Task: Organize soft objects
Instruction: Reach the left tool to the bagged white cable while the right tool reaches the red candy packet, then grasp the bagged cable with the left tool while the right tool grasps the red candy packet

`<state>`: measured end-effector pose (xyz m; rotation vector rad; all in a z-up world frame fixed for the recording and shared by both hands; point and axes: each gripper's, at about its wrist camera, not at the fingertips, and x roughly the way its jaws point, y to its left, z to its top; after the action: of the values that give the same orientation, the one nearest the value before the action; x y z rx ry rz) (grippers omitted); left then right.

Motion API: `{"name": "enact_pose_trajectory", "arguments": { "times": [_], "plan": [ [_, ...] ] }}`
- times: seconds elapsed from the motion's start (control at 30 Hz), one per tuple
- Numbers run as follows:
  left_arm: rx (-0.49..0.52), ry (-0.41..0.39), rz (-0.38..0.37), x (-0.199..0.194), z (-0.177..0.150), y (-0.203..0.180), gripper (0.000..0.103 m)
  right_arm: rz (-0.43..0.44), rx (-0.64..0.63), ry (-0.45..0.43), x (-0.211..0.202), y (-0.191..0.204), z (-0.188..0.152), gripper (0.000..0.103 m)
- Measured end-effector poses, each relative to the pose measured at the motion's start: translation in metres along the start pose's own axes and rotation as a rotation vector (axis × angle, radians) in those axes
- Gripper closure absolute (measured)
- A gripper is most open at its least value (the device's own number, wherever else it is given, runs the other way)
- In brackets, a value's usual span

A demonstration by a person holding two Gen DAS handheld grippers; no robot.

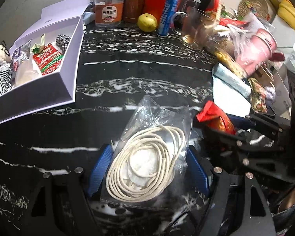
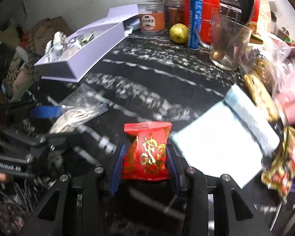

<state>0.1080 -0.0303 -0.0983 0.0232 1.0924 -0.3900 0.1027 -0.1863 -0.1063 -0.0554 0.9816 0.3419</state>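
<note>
Both grippers have their hands full here. The left gripper (image 1: pixel 149 169) has its blue pads pressed in on a clear plastic bag (image 1: pixel 157 137) with a coil of cream cord (image 1: pixel 145 163) inside, held over the near edge of the black marbled counter (image 1: pixel 137 74). The right gripper (image 2: pixel 145 163) is clamped on a red snack packet (image 2: pixel 147 153) with gold lettering, also near the front edge — in the left wrist view that packet (image 1: pixel 216 120) sits just to the right of the bag. The white open box (image 1: pixel 68 74) is at the counter's far left corner, already holding a checkered fabric piece (image 1: pixel 63 40), a red and green packet (image 1: pixel 48 58) and a small doll (image 1: pixel 2 55). Along the back edge there's an orange-labelled jar (image 1: pixel 108 9), a lemon (image 1: pixel 147 22), a blue tube (image 1: pixel 168 13) and a glass mug (image 2: pixel 228 43) — the right side is a blurry pile of wrappers.
</note>
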Motion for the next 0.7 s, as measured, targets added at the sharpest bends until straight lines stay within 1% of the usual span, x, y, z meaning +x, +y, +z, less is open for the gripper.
{"name": "enact_pose_trajectory", "arguments": {
  "times": [0.1, 0.23, 0.3, 0.33, 0.4, 0.43, 0.47, 0.6, 0.63, 0.67, 0.7],
  "plan": [
    [0.019, 0.008, 0.031, 0.003, -0.006, -0.005, 0.026, 0.002, 0.011, 0.002, -0.009, 0.007, -0.014, 0.062],
    [0.013, 0.015, 0.040, 0.006, -0.010, -0.004, 0.024, 0.024, 0.042, 0.000, -0.017, 0.011, -0.027, 0.062],
    [0.029, 0.008, 0.069, 0.007, -0.011, -0.005, 0.024, 0.019, 0.052, -0.001, -0.018, 0.011, -0.030, 0.062],
    [0.049, 0.003, 0.090, 0.008, -0.013, -0.006, 0.021, 0.019, 0.053, -0.001, -0.019, 0.011, -0.031, 0.060],
    [0.100, -0.004, 0.149, 0.012, -0.017, -0.012, 0.011, 0.021, 0.049, 0.005, -0.018, 0.013, -0.032, 0.054],
    [0.093, -0.003, 0.140, 0.013, -0.019, -0.010, 0.006, 0.022, 0.046, 0.013, -0.017, 0.014, -0.033, 0.046],
    [0.086, -0.015, 0.129, 0.012, -0.019, -0.008, 0.005, 0.023, 0.048, 0.014, -0.016, 0.015, -0.033, 0.040],
    [0.069, -0.051, 0.113, 0.006, -0.025, -0.002, 0.006, 0.023, 0.067, 0.002, -0.015, 0.016, -0.032, 0.038],
    [0.058, -0.060, 0.109, 0.005, -0.026, 0.000, 0.009, 0.017, 0.075, -0.001, -0.014, 0.015, -0.031, 0.038],
    [0.051, -0.069, 0.112, 0.003, -0.027, 0.001, 0.017, 0.008, 0.082, -0.004, -0.014, 0.014, -0.030, 0.038],
    [0.051, -0.078, 0.123, 0.001, -0.028, 0.002, 0.023, 0.003, 0.085, -0.006, -0.014, 0.013, -0.030, 0.038]
  ]
}}
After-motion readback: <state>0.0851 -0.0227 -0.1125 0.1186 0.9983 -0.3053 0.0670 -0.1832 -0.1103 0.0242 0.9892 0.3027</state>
